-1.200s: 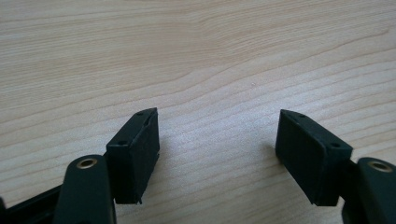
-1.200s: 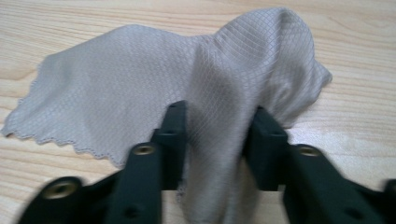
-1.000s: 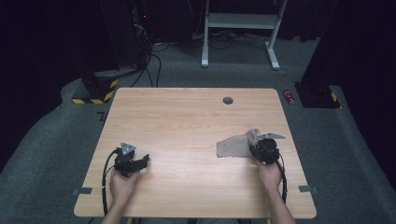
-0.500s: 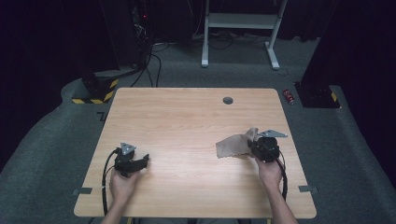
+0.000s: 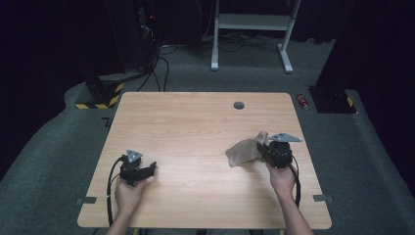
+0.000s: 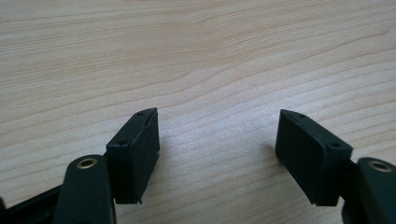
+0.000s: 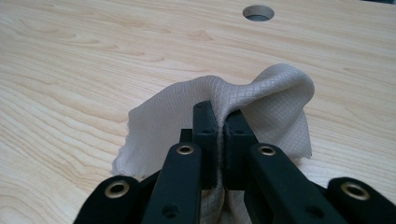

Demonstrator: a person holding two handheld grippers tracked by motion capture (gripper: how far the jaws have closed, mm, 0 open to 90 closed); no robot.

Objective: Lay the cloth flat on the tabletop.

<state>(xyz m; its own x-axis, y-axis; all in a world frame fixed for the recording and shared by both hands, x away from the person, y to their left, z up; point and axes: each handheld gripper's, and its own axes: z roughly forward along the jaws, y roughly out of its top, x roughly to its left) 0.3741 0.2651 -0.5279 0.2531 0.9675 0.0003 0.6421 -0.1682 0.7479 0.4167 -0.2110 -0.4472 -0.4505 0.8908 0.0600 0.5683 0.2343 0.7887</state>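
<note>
A beige waffle-textured cloth lies on the right half of the wooden table. My right gripper is shut on it. Its jaws have just been closing, and a fold of the fabric is pinched between the pads and raised off the wood. The rest of the cloth drapes down to the left. My left gripper rests low over bare wood at the front left, open, with nothing between its fingers.
A round cable hole sits near the table's far edge. Cables, a white desk frame and a yellow-black striped base stand on the dark floor beyond. A small red object lies off the far right corner.
My right gripper has risen a little with the cloth's edge, so the fabric bunches up instead of lying flat. The left gripper has stayed put.
</note>
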